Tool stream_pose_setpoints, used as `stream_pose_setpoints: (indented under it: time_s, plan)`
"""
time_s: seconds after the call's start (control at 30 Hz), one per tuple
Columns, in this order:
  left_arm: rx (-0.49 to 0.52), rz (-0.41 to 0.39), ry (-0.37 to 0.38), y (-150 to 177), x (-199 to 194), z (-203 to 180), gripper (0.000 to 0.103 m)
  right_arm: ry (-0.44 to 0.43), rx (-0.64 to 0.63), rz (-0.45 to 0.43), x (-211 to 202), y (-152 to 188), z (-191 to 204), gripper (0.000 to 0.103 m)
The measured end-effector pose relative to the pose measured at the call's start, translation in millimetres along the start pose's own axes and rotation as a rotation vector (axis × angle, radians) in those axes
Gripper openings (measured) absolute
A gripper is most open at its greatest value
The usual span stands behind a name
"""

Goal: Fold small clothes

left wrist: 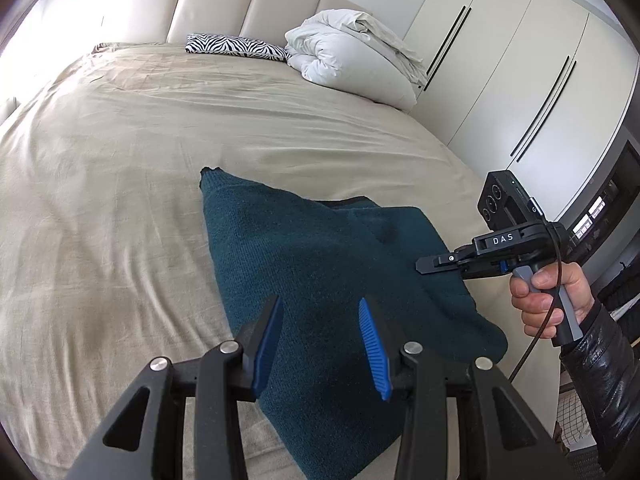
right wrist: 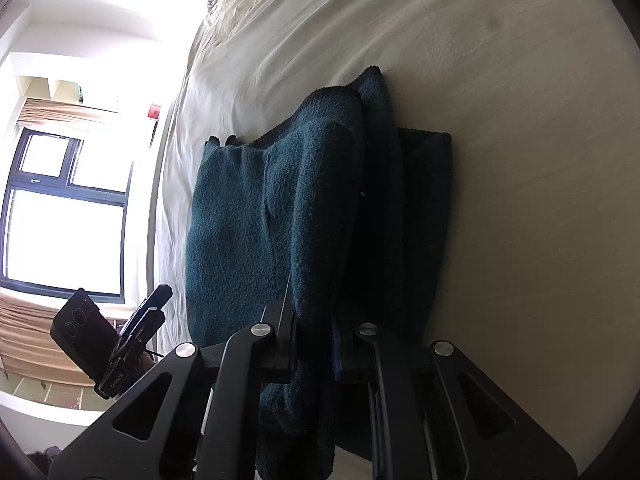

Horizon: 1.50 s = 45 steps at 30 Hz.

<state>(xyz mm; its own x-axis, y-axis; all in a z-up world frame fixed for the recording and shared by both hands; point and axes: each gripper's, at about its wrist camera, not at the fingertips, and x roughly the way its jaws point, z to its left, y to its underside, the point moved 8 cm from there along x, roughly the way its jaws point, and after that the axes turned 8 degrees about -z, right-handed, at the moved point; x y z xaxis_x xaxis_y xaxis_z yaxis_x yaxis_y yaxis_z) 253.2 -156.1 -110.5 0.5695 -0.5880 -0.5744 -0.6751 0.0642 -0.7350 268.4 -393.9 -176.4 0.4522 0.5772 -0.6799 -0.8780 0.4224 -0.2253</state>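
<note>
Carrying the held edge over without dragging the fold

Folding the teal knitted garment, which lies part-folded on the bed, likely means drawing its gripped edge across. The right gripper has its fingers clenched on a bunch of that fabric. The left gripper hovers over the garment, fingers released and empty. Lift the edge clear, lay it square, and pin the lower layer with the left.
</note>
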Motion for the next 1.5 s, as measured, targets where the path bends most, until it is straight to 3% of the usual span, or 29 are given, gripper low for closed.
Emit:
stream_pose_setpoints:
  time_s: [0.47,0.57,0.7,0.83,0.9,0.93,0.97,1.03,1.23,1.3,1.33,1.37,1.5]
  plan:
    - [0.045,0.019,0.004,9,26,-5,0.042,0.007,0.031,-0.030,-20,-4,-17,0.010]
    - [0.067,0.054,-0.025,16,42,-4,0.044,0.008,0.056,-0.014,-12,1,-28,0.010]
    - [0.150,0.079,-0.072,27,52,-3,0.044,-0.063,0.108,-0.037,-18,-1,-37,0.009]
    - [0.142,0.087,-0.077,27,50,1,0.044,-0.084,0.161,-0.053,-42,4,-32,0.014]
    - [0.138,0.086,-0.080,28,50,2,0.044,-0.089,0.159,-0.079,-56,11,-21,0.018]
    - [0.143,0.086,-0.084,28,49,2,0.044,-0.100,0.149,-0.091,-63,16,-14,0.026]
    - [0.150,0.087,-0.089,29,49,1,0.045,-0.102,0.140,-0.100,-71,22,-9,0.045]
    - [0.161,0.092,-0.100,30,49,0,0.045,-0.099,0.120,-0.107,-80,35,1,0.059]
    - [0.165,0.102,-0.113,31,49,0,0.045,-0.021,0.059,-0.086,-75,82,17,0.058]
    - [0.167,0.103,-0.115,32,48,1,0.045,-0.019,0.074,-0.082,-72,92,13,0.046]
    - [0.167,0.103,-0.115,32,48,1,0.045,-0.017,0.095,-0.085,-72,95,8,0.031]
    - [0.167,0.103,-0.114,32,48,1,0.045,-0.023,0.127,-0.092,-74,96,-2,0.023]
    - [0.176,0.093,-0.117,34,48,1,0.045,-0.117,0.267,-0.120,-70,107,-24,0.016]
